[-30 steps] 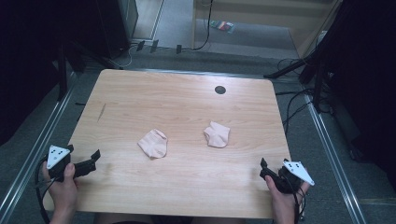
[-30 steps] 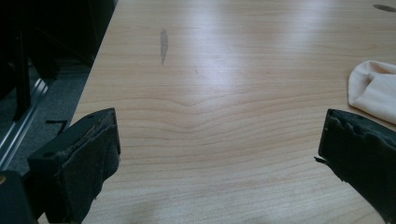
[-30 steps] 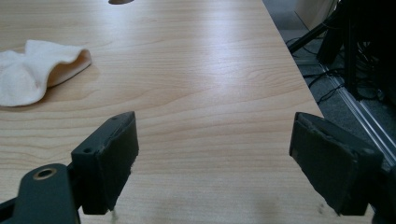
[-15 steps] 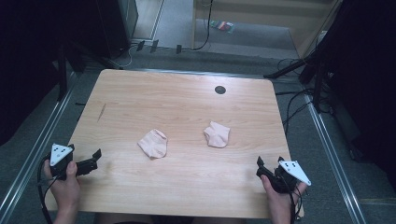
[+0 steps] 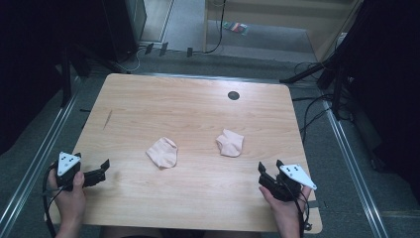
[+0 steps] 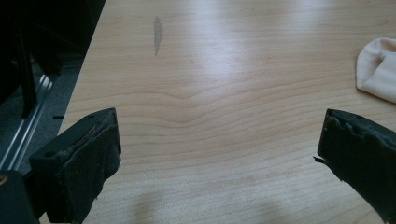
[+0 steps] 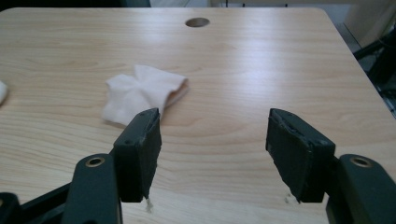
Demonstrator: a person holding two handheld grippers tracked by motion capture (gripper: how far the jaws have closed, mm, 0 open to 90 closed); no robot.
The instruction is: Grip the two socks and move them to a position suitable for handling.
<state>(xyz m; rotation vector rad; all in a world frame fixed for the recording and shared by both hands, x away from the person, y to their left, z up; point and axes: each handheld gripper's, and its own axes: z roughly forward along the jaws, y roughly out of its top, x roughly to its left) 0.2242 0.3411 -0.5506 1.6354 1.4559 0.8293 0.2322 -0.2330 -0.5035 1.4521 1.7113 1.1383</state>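
Two small pale pink socks lie crumpled on the wooden table (image 5: pixel 188 114): the left sock (image 5: pixel 162 152) near the middle, the right sock (image 5: pixel 230 143) a little farther right. The left sock's edge (image 6: pixel 379 70) reaches into the left gripper view at the far right. The right sock (image 7: pixel 142 92) lies just beyond the right gripper's left jaw. My left gripper (image 5: pixel 103 167) rests open near the table's front left edge. My right gripper (image 5: pixel 267 171) is open near the front right corner. Nothing sits between either pair of jaws (image 6: pixel 219 154) (image 7: pixel 212 140).
A round cable hole (image 5: pixel 233 95) sits near the table's far edge. A dark scuff mark (image 5: pixel 107 119) lies on the left side. Metal rails (image 5: pixel 44 158) run along both sides of the table, with cables (image 5: pixel 309 106) on the floor to the right.
My right gripper has shifted slightly left and forward over the table's front right. My left gripper has barely moved. Both socks lie as before.
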